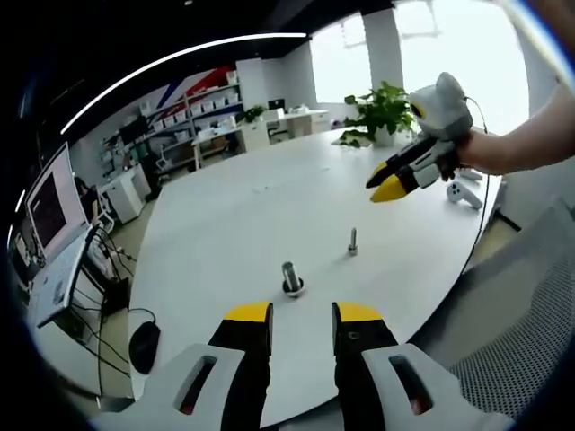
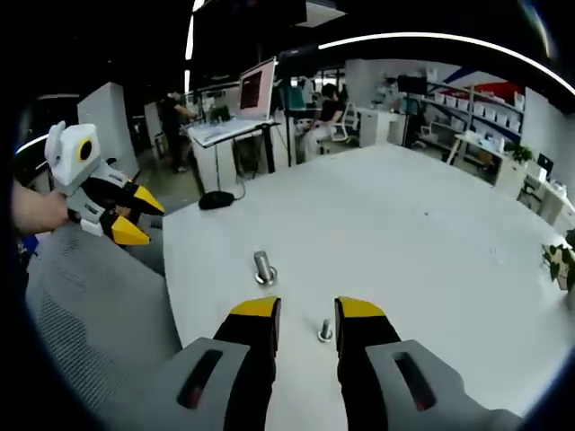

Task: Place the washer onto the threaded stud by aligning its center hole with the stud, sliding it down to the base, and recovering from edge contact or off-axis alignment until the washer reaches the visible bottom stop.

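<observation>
Two small metal parts stand on the white desk (image 1: 225, 206), apart from each other: a short upright stud with a washer ringing its foot (image 1: 292, 280), and a smaller bolt-like piece (image 1: 352, 241) further out. I can't tell whether that ring is the task's washer already at the bottom stop or a fixed base flange. The stud's long axis is vertical, so any washer move has to come straight down along it. In the left gripper view, the stud sits just ahead of the left gripper (image 1: 302, 314), slightly left of centre between the jaws. In the right gripper view, the smaller piece (image 2: 325, 331) sits right between the jaws of the right gripper (image 2: 309, 310), with the stud (image 2: 264, 268) a bit beyond. Left is nearer the stud, right nearer the small piece. Both grippers are parted and hold nothing.
</observation>
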A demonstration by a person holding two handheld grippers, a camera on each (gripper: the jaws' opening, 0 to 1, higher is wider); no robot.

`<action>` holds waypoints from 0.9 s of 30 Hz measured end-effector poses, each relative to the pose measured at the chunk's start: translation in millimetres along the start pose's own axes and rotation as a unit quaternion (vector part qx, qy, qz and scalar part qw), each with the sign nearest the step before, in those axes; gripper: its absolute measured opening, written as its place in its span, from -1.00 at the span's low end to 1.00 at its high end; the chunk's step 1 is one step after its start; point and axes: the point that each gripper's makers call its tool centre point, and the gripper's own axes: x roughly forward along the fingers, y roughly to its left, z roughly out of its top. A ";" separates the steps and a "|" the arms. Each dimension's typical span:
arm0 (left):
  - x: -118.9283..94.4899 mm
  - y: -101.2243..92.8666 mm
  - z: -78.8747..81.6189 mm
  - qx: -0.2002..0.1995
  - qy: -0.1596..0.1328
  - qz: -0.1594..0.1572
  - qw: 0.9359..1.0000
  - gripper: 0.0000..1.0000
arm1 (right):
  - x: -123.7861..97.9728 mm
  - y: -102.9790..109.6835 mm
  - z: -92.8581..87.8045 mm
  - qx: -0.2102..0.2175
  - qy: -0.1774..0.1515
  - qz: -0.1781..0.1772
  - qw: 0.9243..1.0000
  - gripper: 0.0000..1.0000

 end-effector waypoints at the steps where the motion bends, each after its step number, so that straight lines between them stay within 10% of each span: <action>1: -0.1 -0.2 0.3 -0.001 -0.001 0.000 1.000 -0.52 | -2.8 0.2 1.0 0.001 -0.004 -0.002 1.000 -0.47; 27: -8.2 3.9 11.7 -0.025 -0.035 0.003 0.999 -0.52 | -82.4 47.9 -17.3 0.082 -0.082 -0.020 0.993 -0.34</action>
